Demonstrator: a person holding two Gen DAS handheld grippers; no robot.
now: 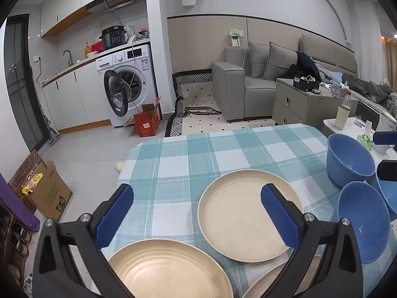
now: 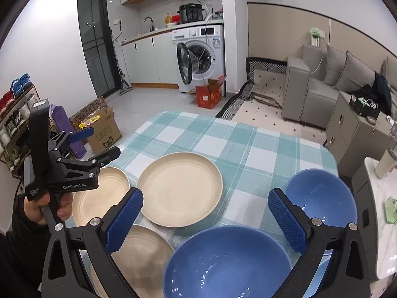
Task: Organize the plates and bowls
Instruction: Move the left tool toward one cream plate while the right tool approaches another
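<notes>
Three cream plates lie on the checked tablecloth: a far one [image 1: 245, 213] [image 2: 181, 188], a left one [image 1: 166, 270] [image 2: 99, 196] and a near one [image 2: 139, 253], seen only as a rim in the left wrist view [image 1: 268, 283]. Blue bowls stand to the right: a far one [image 1: 347, 159] [image 2: 322, 196] and a near one [image 1: 362, 221] [image 2: 225, 260]. My left gripper [image 1: 197, 213] is open and empty above the plates; it also shows in the right wrist view [image 2: 99, 144]. My right gripper [image 2: 206, 216] is open and empty over the near bowl.
The table [image 1: 223, 149] has rounded far corners. A white side table [image 1: 352, 126] with a bottle [image 1: 343, 110] stands at the right. Cardboard boxes [image 2: 104, 129] and a shoe rack [image 2: 15, 114] stand left of the table on the floor.
</notes>
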